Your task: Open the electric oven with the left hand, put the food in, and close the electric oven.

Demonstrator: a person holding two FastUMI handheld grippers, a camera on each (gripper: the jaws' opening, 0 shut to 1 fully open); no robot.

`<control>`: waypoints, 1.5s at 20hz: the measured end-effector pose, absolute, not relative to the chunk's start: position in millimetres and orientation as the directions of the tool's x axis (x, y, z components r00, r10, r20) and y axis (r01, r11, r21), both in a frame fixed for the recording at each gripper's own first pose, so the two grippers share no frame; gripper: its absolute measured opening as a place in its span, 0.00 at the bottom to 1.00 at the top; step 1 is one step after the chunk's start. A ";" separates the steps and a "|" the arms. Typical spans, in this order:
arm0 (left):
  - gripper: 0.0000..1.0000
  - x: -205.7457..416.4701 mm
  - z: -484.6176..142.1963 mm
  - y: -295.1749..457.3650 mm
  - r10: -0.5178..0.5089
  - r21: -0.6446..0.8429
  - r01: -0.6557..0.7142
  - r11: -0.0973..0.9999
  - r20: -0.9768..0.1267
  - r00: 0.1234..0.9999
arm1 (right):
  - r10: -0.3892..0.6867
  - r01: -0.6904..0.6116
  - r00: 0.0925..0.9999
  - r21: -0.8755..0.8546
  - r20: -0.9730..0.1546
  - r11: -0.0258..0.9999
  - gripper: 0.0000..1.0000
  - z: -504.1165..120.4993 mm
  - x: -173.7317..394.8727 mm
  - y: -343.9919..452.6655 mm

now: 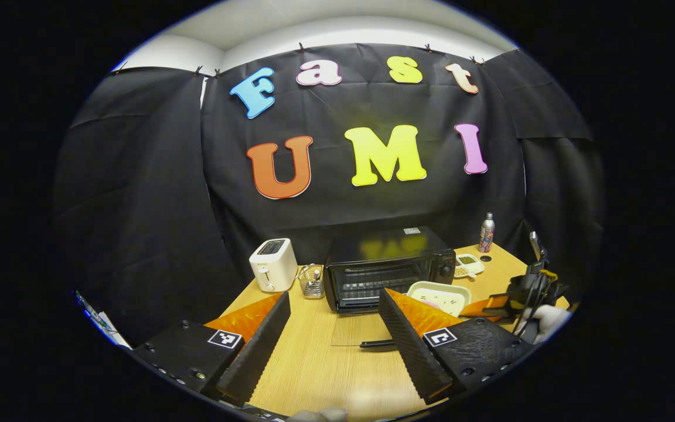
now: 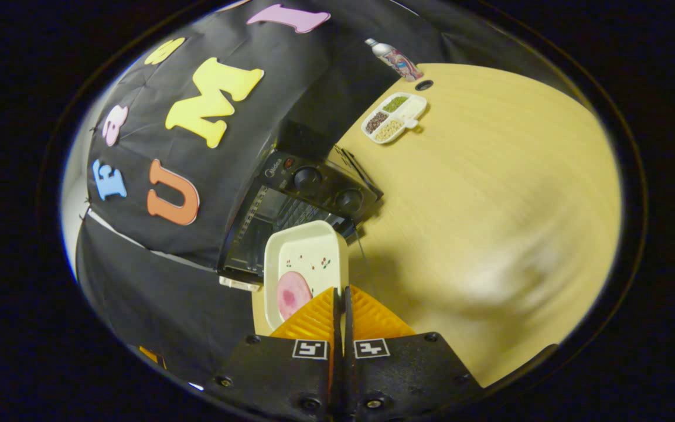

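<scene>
Between the right gripper's (image 2: 341,305) closed jaws, the rim of the tray (image 2: 305,264) is being pinched, a pink slice of food (image 2: 292,293) lying on it. That tray is hanging tilted just before the oven (image 1: 387,269), whose glass door (image 1: 356,329) is lying open on the table (image 1: 326,369). Meanwhile the left gripper (image 1: 337,334) is waiting, jaws spread, empty. Levelling the tray and sliding it straight onto the rack seems wise.
</scene>
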State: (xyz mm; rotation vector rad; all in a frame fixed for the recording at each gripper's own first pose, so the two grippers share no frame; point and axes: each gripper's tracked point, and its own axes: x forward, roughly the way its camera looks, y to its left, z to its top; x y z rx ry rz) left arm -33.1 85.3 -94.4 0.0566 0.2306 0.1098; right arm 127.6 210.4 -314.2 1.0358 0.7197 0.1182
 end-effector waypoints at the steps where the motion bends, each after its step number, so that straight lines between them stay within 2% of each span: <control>1: 0.97 -30.8 -98.5 88.6 0.113 0.063 -0.100 0.993 -0.234 0.966 | 0.381 0.245 0.793 0.822 -0.475 0.513 0.04 -317.9 134.3 223.7; 3: 0.97 -28.9 -110.0 99.7 0.127 0.071 -0.112 0.991 -0.262 0.957 | 0.343 0.260 0.828 0.845 -0.444 0.467 0.00 -322.0 148.0 248.4; 5: 0.96 -26.6 -114.3 109.4 0.133 0.070 -0.119 0.990 -0.264 0.955 | 0.324 0.273 0.845 0.864 -0.426 0.423 0.04 -328.7 164.1 270.8; 10: 0.97 -19.8 -137.7 138.4 0.168 0.080 -0.151 0.985 -0.292 0.942 | 0.269 0.345 0.856 0.875 -0.442 0.340 0.00 -343.9 195.8 298.4; 12: 0.96 -16.0 -144.8 150.0 0.185 0.077 -0.170 0.982 -0.301 0.935 | 0.262 0.339 0.864 0.881 -0.430 0.330 0.04 -343.9 211.3 304.6; 13: 0.97 -14.2 -147.9 154.2 0.193 0.077 -0.178 0.981 -0.305 0.933 | 0.255 0.339 0.867 0.882 -0.429 0.328 0.00 -343.8 219.3 306.6; 14: 0.97 -12.2 -150.8 157.7 0.198 0.075 -0.184 0.980 -0.310 0.930 | 0.251 0.334 0.872 0.885 -0.421 0.324 0.04 -342.4 227.1 308.2; 15: 0.96 -10.5 -153.5 160.9 0.202 0.073 -0.189 0.979 -0.316 0.927 | 0.249 0.332 0.873 0.886 -0.419 0.325 0.00 -341.7 234.4 308.9; 17: 0.96 -8.1 -157.9 164.5 0.207 0.074 -0.194 0.978 -0.320 0.924 | 0.241 0.321 0.881 0.888 -0.408 0.330 0.04 -339.3 250.3 306.7; 18: 0.96 -6.7 -158.7 165.8 0.208 0.077 -0.193 0.978 -0.319 0.925 | 0.224 0.311 0.890 0.889 -0.396 0.336 0.00 -336.5 257.9 301.7; 20: 0.96 -4.2 -159.2 169.0 0.213 0.085 -0.196 0.977 -0.314 0.925 | 0.192 0.297 0.910 0.901 -0.367 0.315 0.00 -328.9 273.0 288.3; 21: 0.97 -3.4 -160.1 169.0 0.212 0.081 -0.197 0.977 -0.318 0.924 | 0.182 0.292 0.916 0.905 -0.358 0.310 0.04 -326.5 280.2 283.5; 22: 0.97 -4.7 -161.5 168.2 0.212 0.074 -0.199 0.977 -0.324 0.922 | 0.186 0.295 0.914 0.905 -0.361 0.308 0.00 -328.8 286.7 281.3; 24: 0.96 -4.7 -164.8 166.8 0.210 0.059 -0.202 0.978 -0.328 0.921 | 0.209 0.304 0.903 0.901 -0.376 0.308 0.00 -334.9 293.8 282.8; 25: 0.96 -3.5 -166.2 164.8 0.207 0.053 -0.201 0.978 -0.332 0.920 | 0.221 0.288 0.905 0.905 -0.364 0.313 0.06 -333.5 297.0 284.7; 29: 0.96 2.9 -164.8 157.7 0.196 0.038 -0.194 0.980 -0.339 0.920 | 0.273 0.251 0.898 0.912 -0.344 0.324 0.14 -326.1 294.3 289.9; 30: 0.97 2.8 -164.0 155.4 0.193 0.034 -0.193 0.981 -0.338 0.921 | 0.278 0.251 0.893 0.904 -0.355 0.347 0.06 -325.4 288.4 287.9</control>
